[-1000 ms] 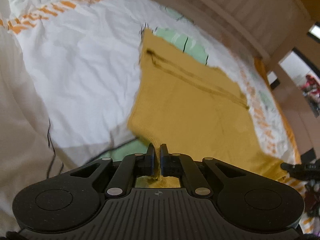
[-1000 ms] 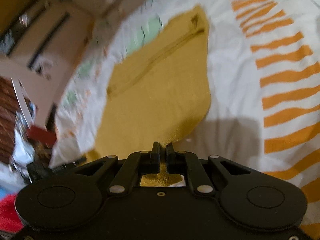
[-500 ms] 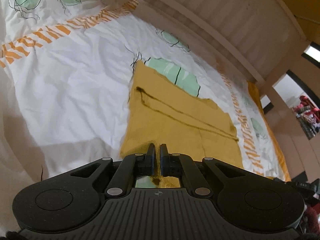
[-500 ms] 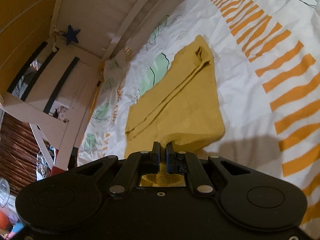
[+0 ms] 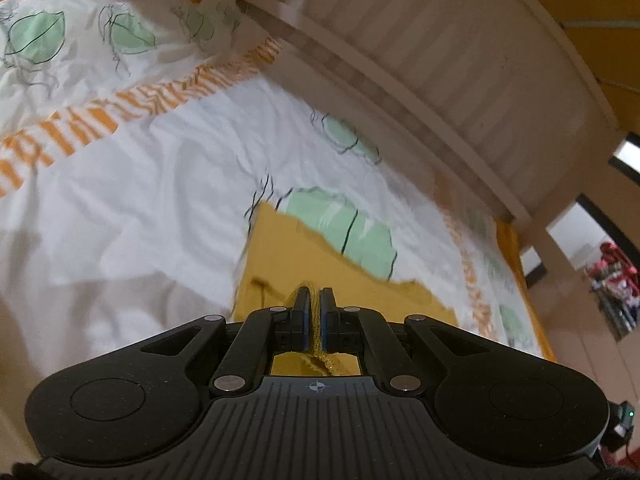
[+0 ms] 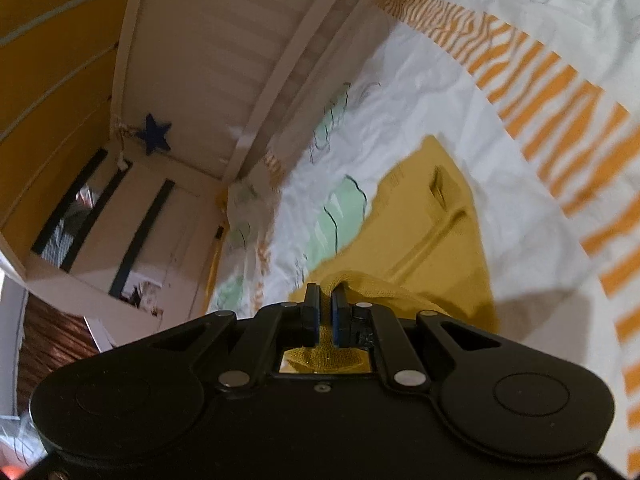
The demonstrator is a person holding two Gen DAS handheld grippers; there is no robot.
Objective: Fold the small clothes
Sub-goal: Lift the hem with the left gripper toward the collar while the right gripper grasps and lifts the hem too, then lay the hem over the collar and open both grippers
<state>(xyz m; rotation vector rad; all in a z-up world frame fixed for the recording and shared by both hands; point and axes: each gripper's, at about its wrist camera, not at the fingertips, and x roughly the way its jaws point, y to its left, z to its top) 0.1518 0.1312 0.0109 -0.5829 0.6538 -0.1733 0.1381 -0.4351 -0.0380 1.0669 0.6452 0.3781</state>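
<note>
My left claw [image 5: 315, 300] and right claw [image 6: 325, 300] were both clamped on the near edge of the yellow garment [image 6: 432, 232], lifting it over the bed [image 5: 140, 200] at lower centre, apparently to fold it.

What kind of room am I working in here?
Likely a child's bedroom: the yellow garment lies on a bed sheet printed with leaves and orange stripes, beside a white slatted rail bearing a blue star.

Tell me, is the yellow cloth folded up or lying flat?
Partly folded. Both grippers, left and right, pinch the yellow cloth, its near edge lifted over the part on the bedsheet.
</note>
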